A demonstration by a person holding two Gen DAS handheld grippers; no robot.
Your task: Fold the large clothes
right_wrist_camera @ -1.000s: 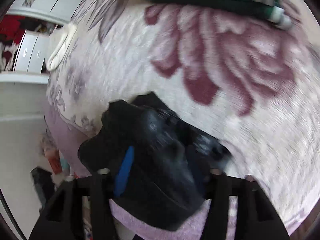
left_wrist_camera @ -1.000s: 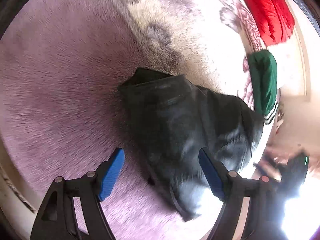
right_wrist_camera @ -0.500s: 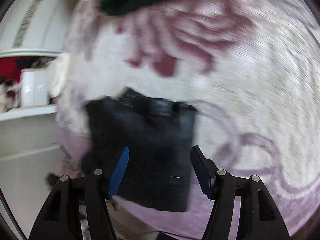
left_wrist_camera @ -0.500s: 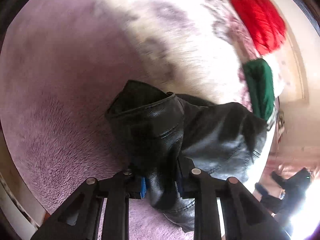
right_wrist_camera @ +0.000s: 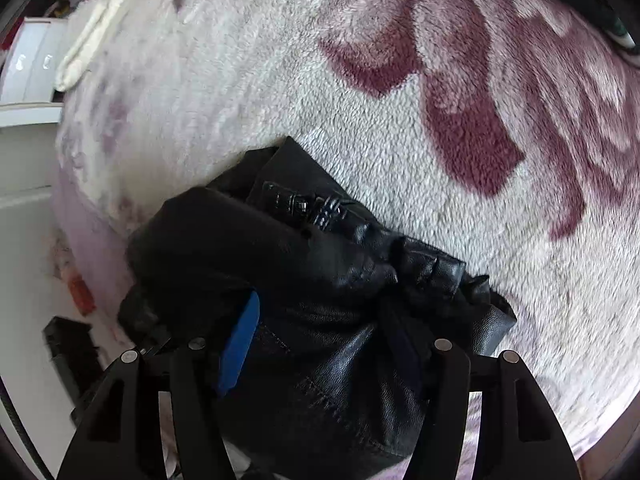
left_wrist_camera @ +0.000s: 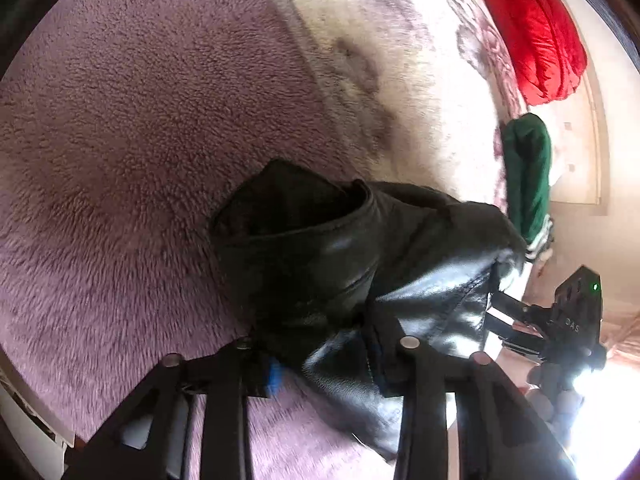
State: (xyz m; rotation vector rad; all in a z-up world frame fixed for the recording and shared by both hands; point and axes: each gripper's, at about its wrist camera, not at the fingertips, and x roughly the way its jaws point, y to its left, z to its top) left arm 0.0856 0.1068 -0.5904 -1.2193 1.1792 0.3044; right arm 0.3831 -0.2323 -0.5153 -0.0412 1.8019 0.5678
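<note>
A black leather jacket (left_wrist_camera: 360, 264) lies bunched on a plush blanket (left_wrist_camera: 140, 120). My left gripper (left_wrist_camera: 324, 364) is shut on a fold of the jacket at its near edge; the leather hides most of the blue pads. In the right wrist view the jacket (right_wrist_camera: 320, 280) fills the space between my right gripper's (right_wrist_camera: 320, 340) fingers, which are shut on a thick bunch of it. Its left blue pad (right_wrist_camera: 240, 344) shows; the right pad is hidden by leather. The right gripper also shows in the left wrist view (left_wrist_camera: 560, 320), at the jacket's far side.
A folded green garment (left_wrist_camera: 526, 176) and a red puffy garment (left_wrist_camera: 536, 36) lie further along the bed. The blanket is white with maroon flowers (right_wrist_camera: 460, 100) here. A white cloth (right_wrist_camera: 88, 40) lies at the bed's far edge, near white drawers (right_wrist_camera: 28, 64).
The left gripper has stayed shut on the jacket and lifted it a little. The right gripper, open half a second ago, has closed on the jacket's other side.
</note>
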